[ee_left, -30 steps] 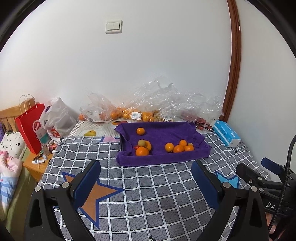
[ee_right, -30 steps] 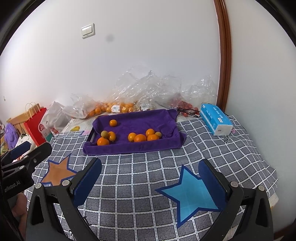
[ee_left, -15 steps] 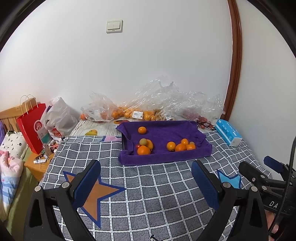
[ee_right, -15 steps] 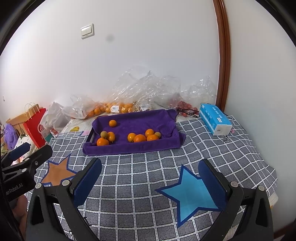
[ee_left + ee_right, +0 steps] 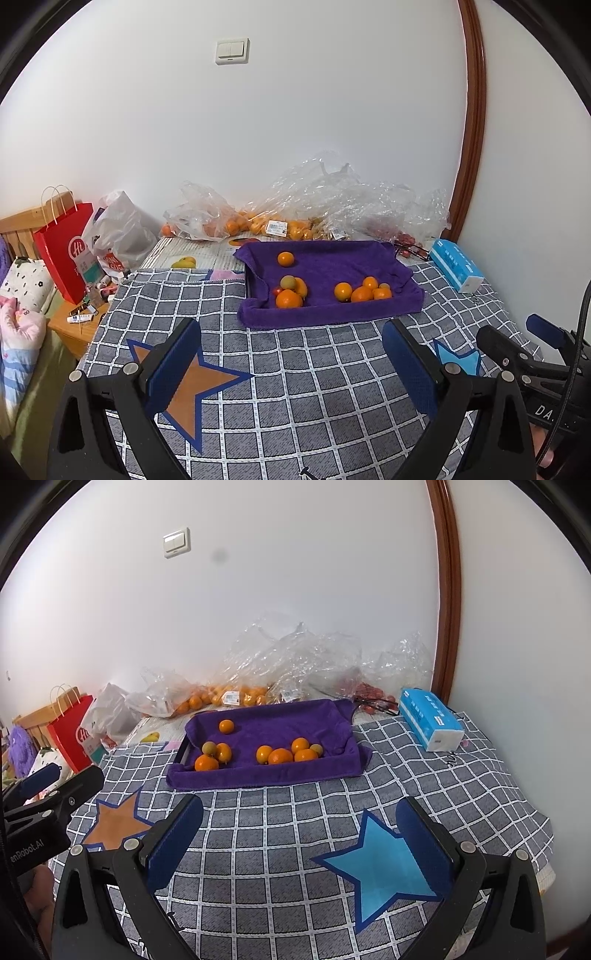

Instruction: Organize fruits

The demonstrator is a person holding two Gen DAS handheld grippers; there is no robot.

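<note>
Wall: A big white wall is seen far ahead of both grippers. A light switch is fixed high up on it.
Door frame: A brown curved frame is seen ahead and to the right, beside the wall.
Cloth: A grey checked cloth is spread under both grippers. An orange star is printed under the left gripper, and a blue star under the right one.
Plastic bags: Clear crinkled bags are piled against the wall, behind the tray. More oranges are seen inside them.
Tray: A tray covered with a purple towel is set on the cloth, ahead of both grippers and well apart from them.
Red bag: A red paper bag is stood far to the left, beside a white plastic bag.
Tissue pack: A blue pack is laid ahead and to the right, just past the tray.
Fruits: Oranges and two small greenish fruits are kept in the tray. One bunch is at its right, one bunch at its left, and one orange is alone at the back.
Left gripper: It is held wide apart above the cloth. Nothing is gripped.
Right gripper: It is also spread wide above the cloth. Nothing is gripped.
</note>
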